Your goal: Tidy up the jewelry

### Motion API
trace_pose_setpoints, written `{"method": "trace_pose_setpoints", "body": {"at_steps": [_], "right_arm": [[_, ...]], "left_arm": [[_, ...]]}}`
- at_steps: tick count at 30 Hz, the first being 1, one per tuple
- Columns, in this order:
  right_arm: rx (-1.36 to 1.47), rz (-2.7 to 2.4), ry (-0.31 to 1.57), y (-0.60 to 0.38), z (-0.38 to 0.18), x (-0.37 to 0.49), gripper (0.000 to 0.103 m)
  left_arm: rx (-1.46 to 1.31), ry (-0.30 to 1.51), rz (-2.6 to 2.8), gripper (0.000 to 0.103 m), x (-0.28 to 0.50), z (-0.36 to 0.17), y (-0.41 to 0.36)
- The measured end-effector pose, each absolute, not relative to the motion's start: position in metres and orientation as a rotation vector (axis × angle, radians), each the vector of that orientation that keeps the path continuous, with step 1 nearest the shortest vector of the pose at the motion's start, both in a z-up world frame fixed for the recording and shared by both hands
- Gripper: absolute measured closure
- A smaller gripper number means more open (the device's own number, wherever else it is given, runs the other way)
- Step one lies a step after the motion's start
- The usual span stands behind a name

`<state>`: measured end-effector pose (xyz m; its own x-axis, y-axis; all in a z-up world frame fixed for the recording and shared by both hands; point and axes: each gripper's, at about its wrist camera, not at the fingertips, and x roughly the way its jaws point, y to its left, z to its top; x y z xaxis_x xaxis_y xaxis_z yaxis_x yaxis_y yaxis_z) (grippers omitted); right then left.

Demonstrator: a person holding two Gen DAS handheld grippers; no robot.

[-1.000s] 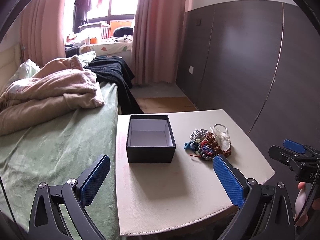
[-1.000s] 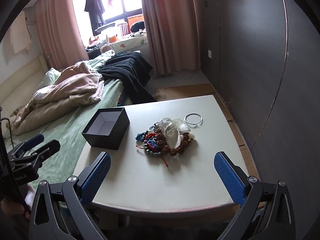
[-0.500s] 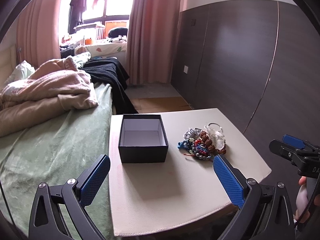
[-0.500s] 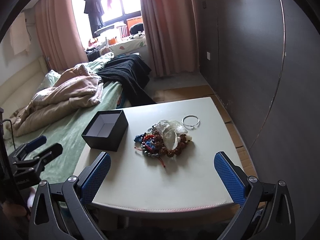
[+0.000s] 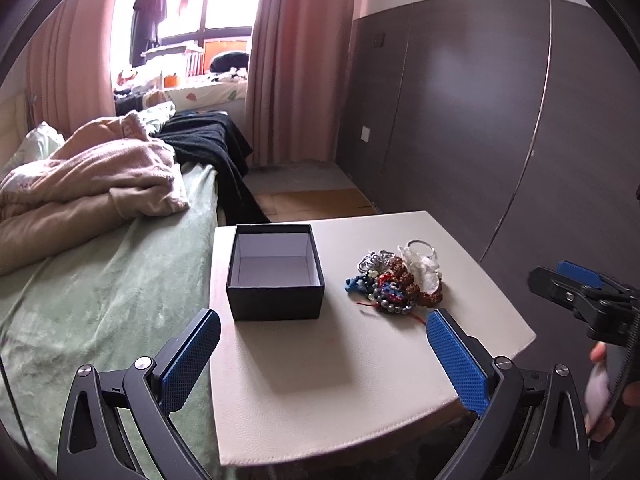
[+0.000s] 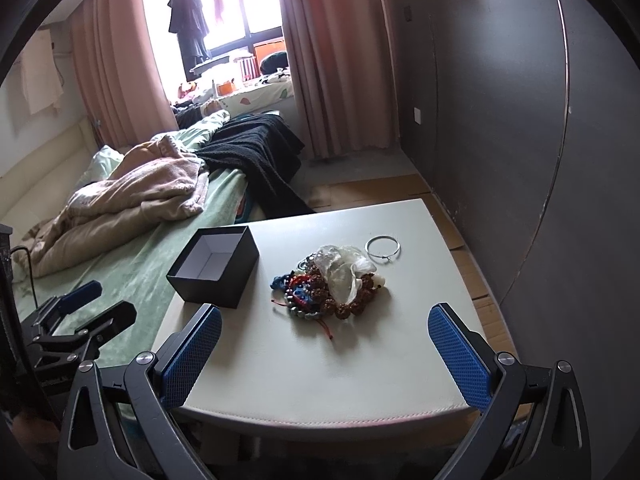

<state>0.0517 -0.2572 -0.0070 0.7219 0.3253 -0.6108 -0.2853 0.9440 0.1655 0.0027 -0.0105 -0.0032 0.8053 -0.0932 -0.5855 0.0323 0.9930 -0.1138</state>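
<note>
An open black box (image 5: 275,272) with a white inside stands empty on the left part of a small cream table (image 5: 320,380); it also shows in the right wrist view (image 6: 214,266). A pile of bead bracelets (image 5: 394,284) lies to its right, also seen in the right wrist view (image 6: 332,286), with a clear crumpled plastic bag (image 6: 344,268) on top. A thin silver bangle (image 6: 383,247) lies beyond the pile. My left gripper (image 5: 324,360) is open and empty above the table's near edge. My right gripper (image 6: 325,354) is open and empty, short of the pile.
A bed with a green sheet (image 5: 100,288), a pink blanket (image 5: 88,184) and a black garment (image 5: 212,148) lies against the table's left side. A dark wall panel (image 6: 520,120) stands to the right. The table (image 6: 320,380) has bare surface near the grippers.
Both grippers have moved a little; the box and the pile sit slightly further left in the left wrist view. Both stay open and empty. Nothing on the table has moved.
</note>
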Motion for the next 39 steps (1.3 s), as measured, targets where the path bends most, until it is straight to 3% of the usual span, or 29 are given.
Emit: {"method": "trace_pose_setpoints", "body": {"at_steps": [21,25,29,35,37,39], "right_arm": [[0.185,0.320,0.719,-0.276,-0.011,0.078,0.000],[0.239,0.293,0.742,-0.288,-0.016,0.091,0.005],[0.294,0.284,0.779,-0.299,-0.025,0.110,0.014],[0.438,0.291,0.863,-0.318,-0.046,0.139,0.021],[0.471,0.280,0.894,-0.323,-0.054,0.149,0.023],[0.502,0.284,0.919,-0.327,-0.061,0.157,0.023]], "left_arm": [[-0.202,0.606,-0.064,0.000,0.025,0.008,0.010],[-0.218,0.616,-0.091,0.001,0.039,0.004,0.005],[-0.229,0.644,-0.139,0.011,0.056,-0.004,-0.007],[-0.206,0.689,-0.205,0.030,0.086,-0.018,-0.033],[-0.197,0.723,-0.218,0.041,0.098,-0.027,-0.042],[-0.193,0.753,-0.241,0.044,0.111,-0.036,-0.052]]}}
